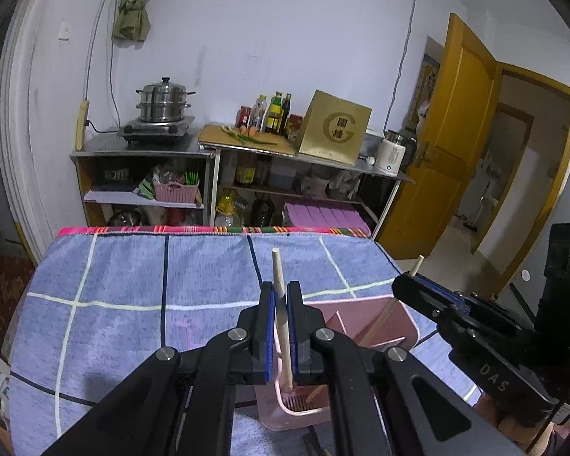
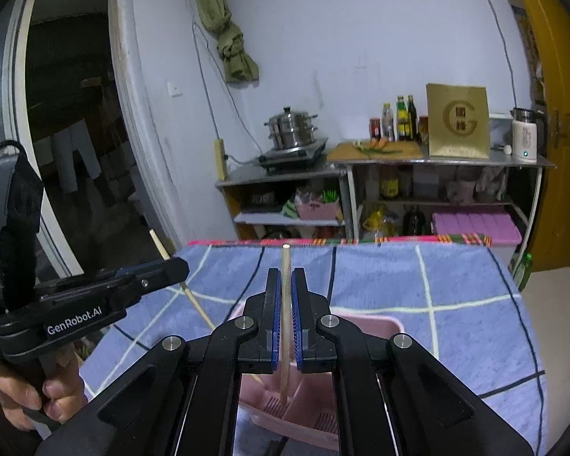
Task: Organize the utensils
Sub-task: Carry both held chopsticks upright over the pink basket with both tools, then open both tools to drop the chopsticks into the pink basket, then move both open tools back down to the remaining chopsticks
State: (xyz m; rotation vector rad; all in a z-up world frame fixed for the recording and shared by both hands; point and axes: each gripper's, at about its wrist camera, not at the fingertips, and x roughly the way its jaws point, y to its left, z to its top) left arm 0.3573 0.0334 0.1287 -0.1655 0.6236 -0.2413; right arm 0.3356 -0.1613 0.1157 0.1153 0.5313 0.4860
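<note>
left gripper (image 1: 281,296): tilted down over the pink holder (image 1: 395,317), jaws closed on a chopstick (image 1: 279,277) whose lower tip is inside a slotted compartment. right gripper (image 2: 285,285): same downward tilt, just beside the left one, clamping a second chopstick (image 2: 285,266) with its tip in the holder. holder lies on the blue checked cloth (image 1: 133,273).

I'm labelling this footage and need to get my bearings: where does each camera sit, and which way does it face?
Left wrist: on the left gripper, looking along its fingers, shut on a pale wooden chopstick, over the pink plastic utensil holder; the right gripper enters at right.
Right wrist: on the right gripper, shut on a second wooden chopstick; the left gripper and a hand show at left.
Shared: the blue checked cloth, the holder, the steel shelf unit.
</note>
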